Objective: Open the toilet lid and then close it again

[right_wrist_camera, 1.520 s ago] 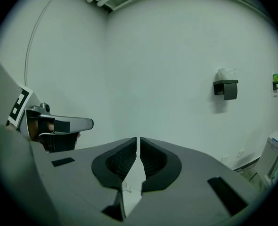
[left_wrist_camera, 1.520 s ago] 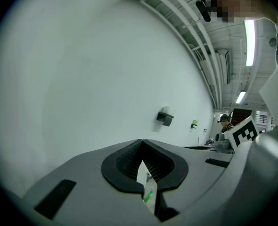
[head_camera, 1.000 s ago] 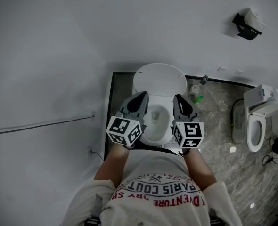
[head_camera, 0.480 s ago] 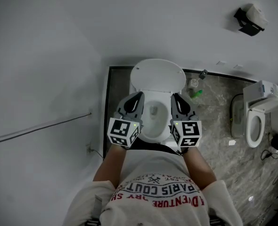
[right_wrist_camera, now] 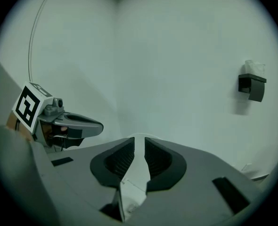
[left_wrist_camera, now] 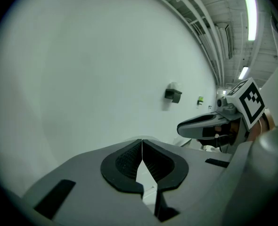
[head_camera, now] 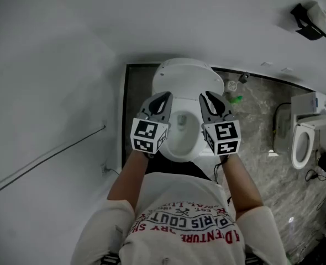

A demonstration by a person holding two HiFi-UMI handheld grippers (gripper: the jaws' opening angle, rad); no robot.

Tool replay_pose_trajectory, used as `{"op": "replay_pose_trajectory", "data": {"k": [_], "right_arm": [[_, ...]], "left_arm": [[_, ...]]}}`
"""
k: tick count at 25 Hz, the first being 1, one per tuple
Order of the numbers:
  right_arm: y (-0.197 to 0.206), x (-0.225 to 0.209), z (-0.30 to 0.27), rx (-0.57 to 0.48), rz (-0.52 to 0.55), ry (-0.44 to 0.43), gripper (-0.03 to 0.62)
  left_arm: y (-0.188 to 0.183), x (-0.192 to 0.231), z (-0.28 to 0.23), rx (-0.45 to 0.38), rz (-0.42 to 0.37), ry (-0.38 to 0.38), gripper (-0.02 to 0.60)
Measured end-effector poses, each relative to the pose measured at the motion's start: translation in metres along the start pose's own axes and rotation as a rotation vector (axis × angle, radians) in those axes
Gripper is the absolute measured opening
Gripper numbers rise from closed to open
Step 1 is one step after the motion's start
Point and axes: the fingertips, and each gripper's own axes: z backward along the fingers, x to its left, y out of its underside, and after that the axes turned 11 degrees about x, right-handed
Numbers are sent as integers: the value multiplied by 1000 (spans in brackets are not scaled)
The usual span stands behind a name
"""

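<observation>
The lid (head_camera: 188,73), apparently raised, lies at twelve o'clock, equally near both: left gripper (head_camera: 164,97) jaws together, right gripper (head_camera: 208,97) slightly parted, empty.

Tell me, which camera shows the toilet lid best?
The head view: the raised toilet lid shows whole, leaning back above the bowl. Both gripper views catch at most a pale sliver past their jaws.
</observation>
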Motion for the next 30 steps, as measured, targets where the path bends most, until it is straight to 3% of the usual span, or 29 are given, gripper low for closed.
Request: {"op": "replay_pose_trajectory", "data": {"k": [6,9,11,13,14,18,22,26,30], "right_arm": [[-4,-19,-54,113,59,-56,31],[-5,-36,-79,171,109,-76,32],[-6,-48,-96,210,173,-84,41],[-3,-53,-111,259,220,-115,114],[-2,-55,-117,283,241,-131,121],[5,-56,-138,363,319,-168,121],[13,-63,-153,409,396,-147,120],[17,-60,-154,430,418,-145,94],[19,-52,-144,436,394,-173,89]], "left_arm": [[-3,29,-62,87,-116,50,9],[-5,41,-93,145,-179,79,89],[-7,46,-112,180,-220,93,105],[-6,49,-128,220,-266,116,107],[-5,49,-134,240,-286,132,107],[4,51,-149,322,-390,194,109],[8,52,-162,372,-492,198,114],[15,49,-164,396,-526,221,112],[17,45,-153,367,-425,253,113]]}}
